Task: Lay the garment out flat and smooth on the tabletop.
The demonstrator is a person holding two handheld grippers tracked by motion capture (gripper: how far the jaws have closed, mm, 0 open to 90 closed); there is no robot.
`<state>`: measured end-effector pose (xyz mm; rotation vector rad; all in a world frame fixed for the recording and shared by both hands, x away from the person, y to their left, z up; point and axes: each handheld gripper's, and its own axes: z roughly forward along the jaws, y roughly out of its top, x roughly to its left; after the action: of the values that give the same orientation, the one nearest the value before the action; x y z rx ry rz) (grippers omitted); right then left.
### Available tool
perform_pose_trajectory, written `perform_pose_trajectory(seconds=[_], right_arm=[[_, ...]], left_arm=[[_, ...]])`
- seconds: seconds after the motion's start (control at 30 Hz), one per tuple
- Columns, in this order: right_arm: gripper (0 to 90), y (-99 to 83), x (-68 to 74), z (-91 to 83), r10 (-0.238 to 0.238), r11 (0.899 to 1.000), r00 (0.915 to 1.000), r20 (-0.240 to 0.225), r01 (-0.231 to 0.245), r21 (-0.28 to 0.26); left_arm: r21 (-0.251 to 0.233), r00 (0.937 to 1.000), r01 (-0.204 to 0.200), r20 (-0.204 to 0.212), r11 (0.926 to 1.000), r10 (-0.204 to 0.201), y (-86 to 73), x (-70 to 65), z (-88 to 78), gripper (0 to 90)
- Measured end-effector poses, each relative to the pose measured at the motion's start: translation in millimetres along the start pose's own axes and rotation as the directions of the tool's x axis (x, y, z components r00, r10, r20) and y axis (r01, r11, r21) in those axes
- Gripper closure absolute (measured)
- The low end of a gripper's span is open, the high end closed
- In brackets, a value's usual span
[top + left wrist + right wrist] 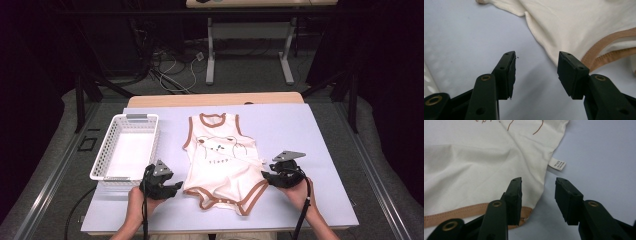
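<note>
Two grippers: both were held low near the front edge of the table (pixel 320 125), one at each side of the bodysuit's (pixel 220 165) bottom end.
Garment: the cream bodysuit with brown trim was laid flat at the middle of the table, neck toward the far edge, leg openings toward the front edge.
Basket: a white basket (pixel 107 145) was stood by the left edge, just left of the garment and apart from it.
Left gripper (pixel 536 72): its jaws were parted and empty, with bare table between them and the brown-trimmed hem just beyond the right pad.
Right gripper (pixel 537 200): its jaws were parted, nothing was pinched, and the cloth's side edge lay between them near the left pad, with a small white label (pixel 557 164) close ahead.
Step judged: both lower corners were likely to be gripped for a fold.
Doing it well: each gripper should be slid onto the hem so that the trim sits fully between the pads, both layers should be caught, and the two sides should be closed evenly so the cloth is not skewed.
</note>
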<state>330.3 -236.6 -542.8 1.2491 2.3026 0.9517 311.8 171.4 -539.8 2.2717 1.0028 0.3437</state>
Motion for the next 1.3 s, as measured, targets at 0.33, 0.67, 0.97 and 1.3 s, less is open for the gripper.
perform_pose_trajectory(seconds=[0.33, 0.67, 0.97, 1.3], right_arm=[[65.4, -3.8, -0.7, 8.8, 0.026, 0.998, 0.9987, -0.045, -0.024, 0.058], [68.0, -5.3, 0.1, 9.6, -0.007, 0.999, 0.9989, -0.047, 0.01, 0.048], [68.0, -5.2, 0.3, 9.8, -0.008, 0.999, 0.9989, -0.046, 0.01, 0.052], [79.1, -5.6, 1.3, 10.5, -0.012, 0.999, 0.9975, -0.069, 0.015, 0.041]], left_arm=[[0.003, 0.9994, 0.025, 0.022, 0.9997, -0.025, 4.2, -2.7, 21.3, 50.5], [-0.013, 0.9974, 0.014, 0.071, 0.9998, -0.013, 2.9, -8.5, 18.4, 58.6], [-0.003, 0.9961, 0.021, 0.086, 0.9998, -0.021, 2.8, -10.4, 20.3, 56.1], [-0.046, 0.9877, 0.017, 0.156, 0.9988, -0.009, -2.8, -10.2, 23.5, 86.9]])
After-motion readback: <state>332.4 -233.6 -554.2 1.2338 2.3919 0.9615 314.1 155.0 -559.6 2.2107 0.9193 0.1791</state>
